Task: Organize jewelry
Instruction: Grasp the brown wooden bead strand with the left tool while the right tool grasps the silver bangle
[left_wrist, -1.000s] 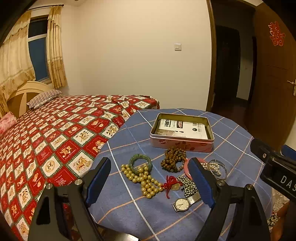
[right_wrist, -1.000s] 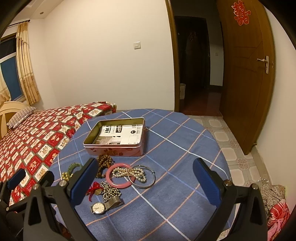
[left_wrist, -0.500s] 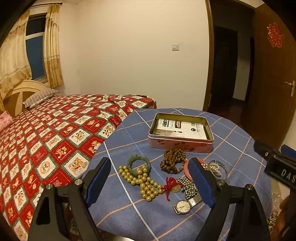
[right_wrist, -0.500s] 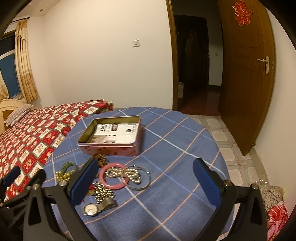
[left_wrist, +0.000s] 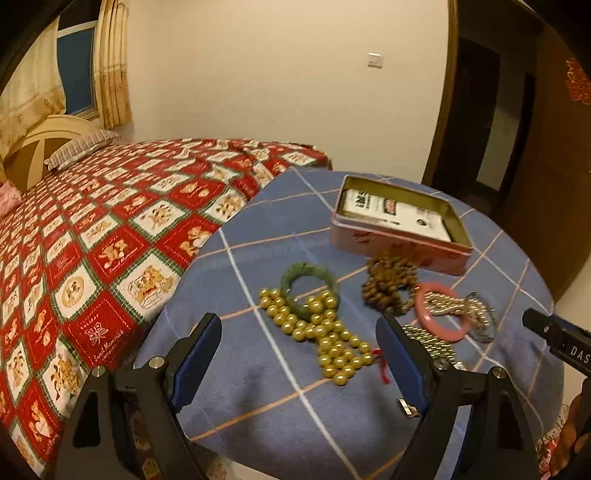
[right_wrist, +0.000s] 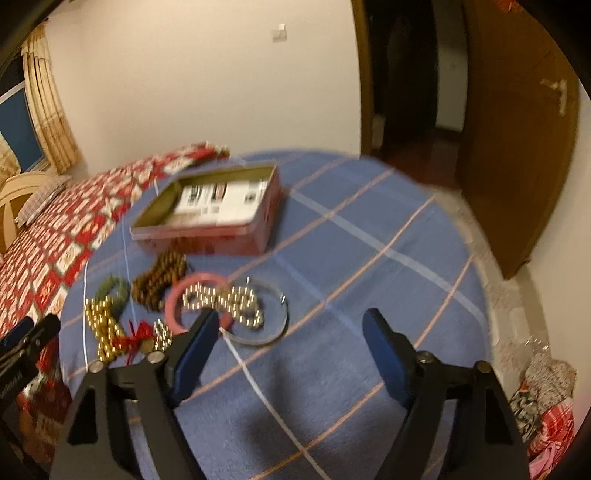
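Jewelry lies on a round table under a blue checked cloth (left_wrist: 258, 398): a green bangle (left_wrist: 308, 280), gold beads (left_wrist: 325, 336), brown wooden beads (left_wrist: 391, 282), a pink bangle (left_wrist: 441, 314) with a pearl string across it, and a thin silver bangle (right_wrist: 266, 314). Behind them stands an open pink tin (left_wrist: 399, 229) holding a white card. My left gripper (left_wrist: 299, 350) hangs open above the gold beads with nothing between its fingers. My right gripper (right_wrist: 288, 339) hovers near the silver bangle, its jaws closing with nothing between them.
A bed with a red patterned cover (left_wrist: 110, 229) adjoins the table on the left. A wooden door (right_wrist: 517, 155) and a dark doorway stand behind on the right. Clothes lie on the floor (right_wrist: 546, 402) at the right.
Both grippers have come down and closer to the jewelry, which now looks larger. The right gripper's fingers stand nearer together than before. The watch has slipped behind the left gripper's finger.
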